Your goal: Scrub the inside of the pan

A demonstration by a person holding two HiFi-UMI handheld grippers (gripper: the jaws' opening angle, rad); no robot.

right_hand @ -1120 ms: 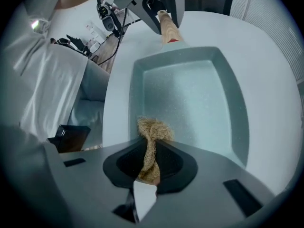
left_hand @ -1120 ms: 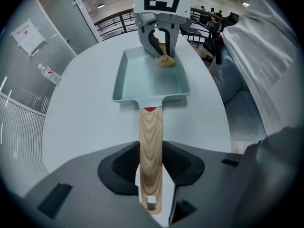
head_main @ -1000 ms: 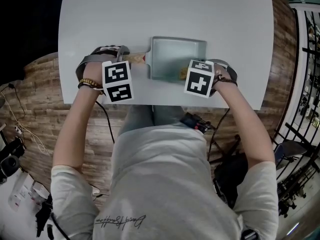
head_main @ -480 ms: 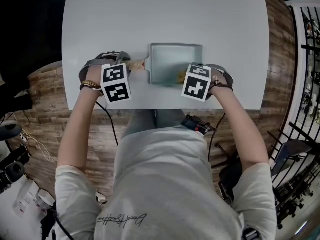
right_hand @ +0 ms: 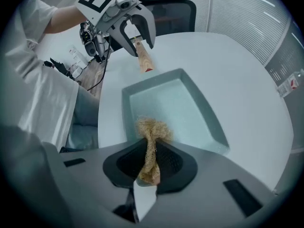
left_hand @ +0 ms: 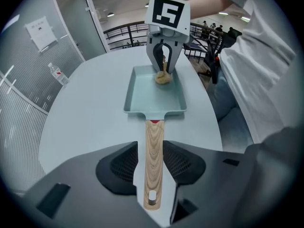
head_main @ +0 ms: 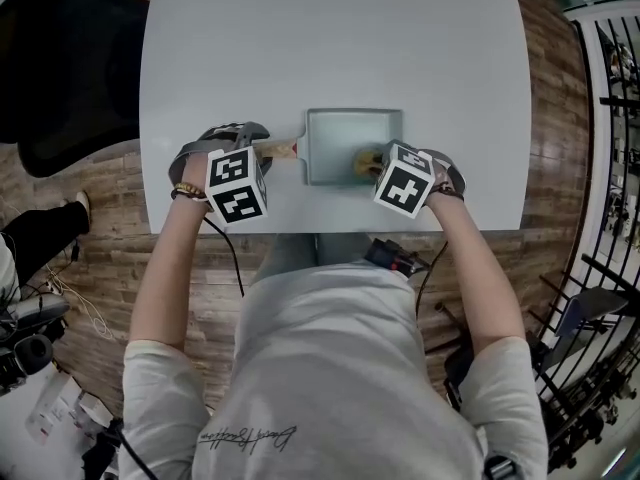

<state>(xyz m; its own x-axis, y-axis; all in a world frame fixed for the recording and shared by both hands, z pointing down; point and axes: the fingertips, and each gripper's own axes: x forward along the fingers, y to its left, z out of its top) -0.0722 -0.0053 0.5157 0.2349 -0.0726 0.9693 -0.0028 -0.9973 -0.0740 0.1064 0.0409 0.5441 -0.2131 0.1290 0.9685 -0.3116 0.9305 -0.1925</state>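
Note:
A pale green rectangular pan (head_main: 340,133) with a wooden handle (head_main: 280,148) lies on the white table (head_main: 330,38). My left gripper (left_hand: 153,163) straddles the handle (left_hand: 153,146). Its jaws have just been opening, and a gap shows between the pads and the wood. My right gripper (right_hand: 151,163) is shut on a tan fibrous scrubber (right_hand: 152,132), whose tuft rests on the pan floor (right_hand: 175,108) by the near right wall. From the left gripper view, the scrubber (left_hand: 163,78) sits at the pan's far end.
Both hands work close to the table's near edge (head_main: 330,230), with my legs just below. A black chair (head_main: 60,58) stands off the table's far left. A water bottle (left_hand: 57,72) stands beyond the table. Metal railings (head_main: 600,118) run along the right.
The head view has shifted, so the table sits differently in the frame. The right gripper's marker cube has rolled, and the scrubber lies a little deeper inside the pan. The left hand stays on the handle.

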